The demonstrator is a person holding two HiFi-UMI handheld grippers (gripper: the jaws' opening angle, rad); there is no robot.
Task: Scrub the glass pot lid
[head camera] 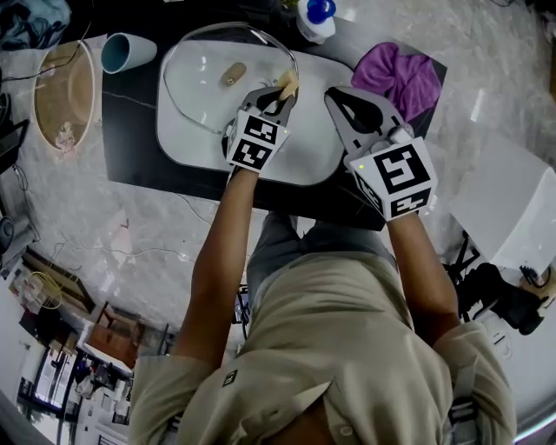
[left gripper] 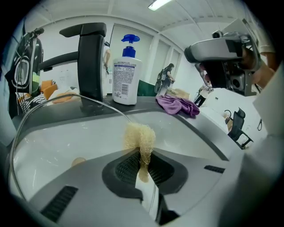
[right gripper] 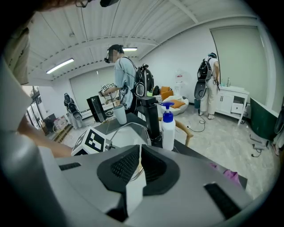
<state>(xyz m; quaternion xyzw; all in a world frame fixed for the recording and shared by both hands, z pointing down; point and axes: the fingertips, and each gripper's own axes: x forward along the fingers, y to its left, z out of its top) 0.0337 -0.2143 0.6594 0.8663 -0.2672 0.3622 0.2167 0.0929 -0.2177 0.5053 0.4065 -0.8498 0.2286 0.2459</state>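
The glass pot lid (head camera: 198, 83) lies in the white sink (head camera: 306, 149), its pale knob (head camera: 233, 74) facing up. Seen from the left gripper view, the lid's (left gripper: 62, 128) metal rim arcs over the basin. My left gripper (head camera: 285, 91) hovers at the lid's right edge, shut on a beige loofah sponge (head camera: 290, 83) that pokes out past its jaws (left gripper: 140, 141). My right gripper (head camera: 335, 97) is held above the sink's right side with its jaws together and nothing visibly between them. It hangs in the air at the upper right (left gripper: 212, 49) of the left gripper view. The right gripper view catches the lid (right gripper: 128, 132) beyond the jaws.
A white soap bottle with a blue pump (head camera: 314, 17) and a black faucet (left gripper: 91, 62) stand behind the sink. A purple cloth (head camera: 400, 74) lies on the counter at right. A light blue cup (head camera: 126, 50) stands at left, beside a round woven tray (head camera: 62, 91).
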